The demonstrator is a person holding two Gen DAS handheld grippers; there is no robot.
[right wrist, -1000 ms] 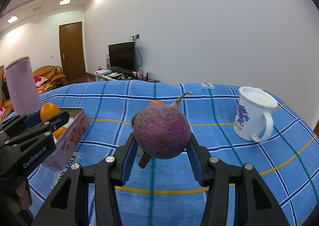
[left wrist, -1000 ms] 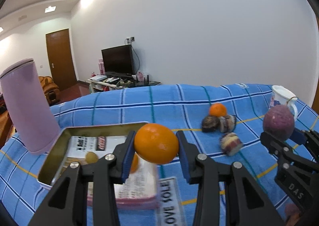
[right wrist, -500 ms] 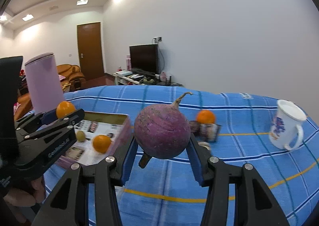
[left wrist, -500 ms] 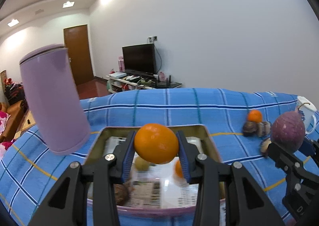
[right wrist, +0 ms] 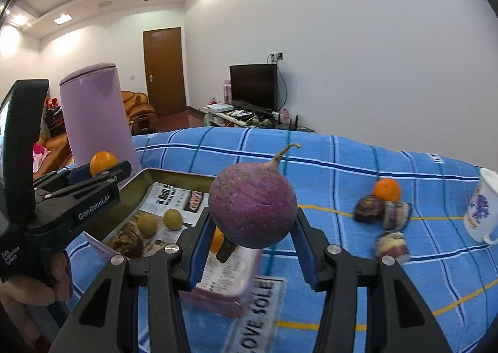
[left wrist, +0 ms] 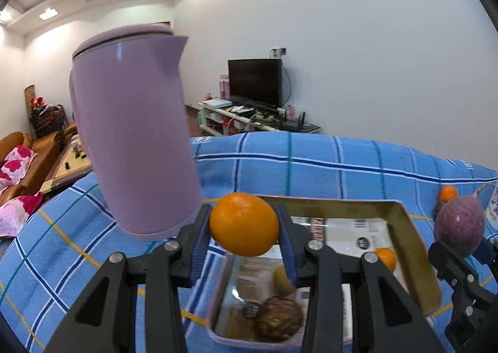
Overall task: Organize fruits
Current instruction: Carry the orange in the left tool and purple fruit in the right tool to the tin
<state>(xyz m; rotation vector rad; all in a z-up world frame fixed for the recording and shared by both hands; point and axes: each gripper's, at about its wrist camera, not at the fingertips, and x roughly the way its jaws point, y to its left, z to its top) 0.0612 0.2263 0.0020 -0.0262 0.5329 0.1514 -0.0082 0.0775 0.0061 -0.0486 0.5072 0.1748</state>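
Note:
My left gripper [left wrist: 245, 230] is shut on an orange [left wrist: 244, 219], which hangs over the near left corner of an open metal tin [left wrist: 407, 228]. Inside the tin lie a small orange [left wrist: 385, 258], a yellowish fruit [left wrist: 281, 275] and a brown one [left wrist: 278, 317]. My right gripper [right wrist: 252, 222] is shut on a round purple root vegetable [right wrist: 252, 202] with a stalk, above the tin's near right corner [right wrist: 218, 297]. In the right wrist view the left gripper [right wrist: 93, 178] and its orange [right wrist: 102, 161] show at the left.
A tall lilac kettle [left wrist: 133, 141] stands just left of the tin. On the blue checked cloth to the right lie an orange [right wrist: 387, 190], several dark fruits [right wrist: 368, 208] and a white mug [right wrist: 481, 208]. A hand [right wrist: 31, 290] holds the left gripper.
Both grippers have moved left across the cloth with their loads. The kettle has come much closer in the left wrist view, and the tin now lies under both grippers.

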